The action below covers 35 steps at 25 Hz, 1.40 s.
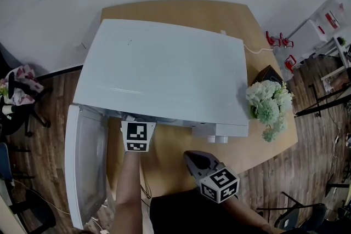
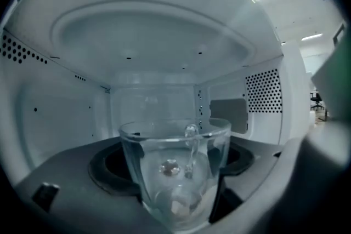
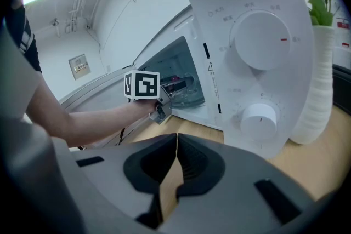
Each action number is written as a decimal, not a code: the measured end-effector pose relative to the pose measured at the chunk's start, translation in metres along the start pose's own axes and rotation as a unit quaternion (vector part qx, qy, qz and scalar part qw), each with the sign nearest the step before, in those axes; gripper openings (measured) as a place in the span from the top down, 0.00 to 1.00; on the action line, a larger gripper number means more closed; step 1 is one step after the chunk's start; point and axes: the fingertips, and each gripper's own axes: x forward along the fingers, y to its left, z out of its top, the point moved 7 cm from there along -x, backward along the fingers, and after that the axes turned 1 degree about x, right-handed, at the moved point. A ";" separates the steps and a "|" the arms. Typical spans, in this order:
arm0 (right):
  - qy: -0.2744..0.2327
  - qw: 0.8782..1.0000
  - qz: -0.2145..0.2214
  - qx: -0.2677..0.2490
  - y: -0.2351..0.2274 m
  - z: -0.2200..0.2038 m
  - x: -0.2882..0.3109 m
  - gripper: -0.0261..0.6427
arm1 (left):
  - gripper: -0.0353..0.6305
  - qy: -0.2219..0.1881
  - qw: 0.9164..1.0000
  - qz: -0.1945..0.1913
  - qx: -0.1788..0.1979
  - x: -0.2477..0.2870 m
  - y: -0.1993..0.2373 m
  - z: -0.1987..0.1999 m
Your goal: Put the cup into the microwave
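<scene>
Wht microwave (image 1: 164, 68), clr cup (image 2: 173, 172) (tan table (image 1: 181, 11))

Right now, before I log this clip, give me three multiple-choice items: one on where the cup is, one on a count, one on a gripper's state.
1. Where is the cup?
A) on the floor
B) inside the microwave
C) in a sink

2. How many knobs does the microwave's front carry?
A) one
B) two
C) four

3. How do the right gripper's jaws stand?
A) together, on nothing
B) wide apart
C) closed on the cup

Answers:
1 B: the left gripper view shows the clear cup between the left gripper's jaws, with the cavity's walls and ceiling all around.
2 B: the right gripper view shows one large knob above a smaller one.
3 A: in the right gripper view the jaws meet with nothing between them, outside the microwave.
</scene>
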 end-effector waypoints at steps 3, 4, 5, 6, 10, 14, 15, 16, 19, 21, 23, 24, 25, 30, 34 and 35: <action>-0.002 1.000 -0.002 0.001 -0.002 0.002 0.000 0.97 | 0.34 0.000 1.000 0.002 0.008 0.000 0.001 -0.001; -0.003 1.000 -0.002 0.002 -0.002 0.002 0.000 0.97 | 0.34 0.000 1.000 0.001 0.010 0.000 0.000 -0.001; -0.004 1.000 -0.002 0.002 -0.003 0.002 0.000 0.97 | 0.34 0.001 1.000 0.001 0.010 0.000 0.000 -0.001; -0.005 1.000 -0.002 0.003 -0.003 0.002 0.000 0.97 | 0.34 0.002 1.000 0.001 0.009 0.000 0.000 -0.002; -0.006 1.000 -0.001 0.001 -0.002 0.003 0.000 0.97 | 0.34 0.009 1.000 0.008 0.000 -0.001 0.000 -0.003; -0.007 1.000 -0.001 0.000 -0.001 0.003 0.000 0.97 | 0.34 0.023 1.000 0.014 -0.010 -0.002 0.000 -0.005; -0.008 1.000 -0.001 0.000 -0.001 0.003 0.000 0.97 | 0.34 0.026 0.999 0.016 -0.010 -0.003 -0.001 -0.005; -0.009 1.000 0.000 0.000 0.000 0.003 0.000 0.97 | 0.34 0.027 0.999 0.018 -0.010 -0.003 0.000 -0.005; -0.012 1.000 0.004 -0.004 0.002 0.004 0.000 0.97 | 0.34 0.027 0.999 0.022 -0.008 -0.003 0.001 -0.005; -0.014 1.000 0.006 -0.006 0.004 0.004 0.000 0.97 | 0.34 0.026 0.999 0.021 -0.008 -0.004 0.001 -0.006; -0.015 1.000 0.007 -0.007 0.005 0.004 -0.001 0.97 | 0.34 0.024 0.999 0.020 -0.009 -0.004 0.001 -0.006; -0.015 1.000 0.008 -0.008 0.005 0.004 -0.002 0.97 | 0.34 0.024 0.999 0.019 -0.007 -0.004 0.001 -0.006; -0.016 1.000 0.007 -0.009 0.005 0.004 -0.003 0.97 | 0.34 0.027 0.999 0.019 -0.001 -0.003 0.001 -0.007; -0.024 1.000 0.002 -0.008 0.001 0.005 -0.007 0.97 | 0.34 0.036 0.999 0.027 0.020 -0.002 0.000 -0.010; -0.027 1.000 -0.002 -0.006 -0.001 0.006 -0.012 0.97 | 0.34 0.033 0.999 0.038 0.009 -0.002 -0.001 -0.008; -0.028 1.000 -0.002 -0.006 -0.001 0.005 -0.013 0.97 | 0.34 0.032 0.999 0.041 0.007 -0.002 -0.002 -0.008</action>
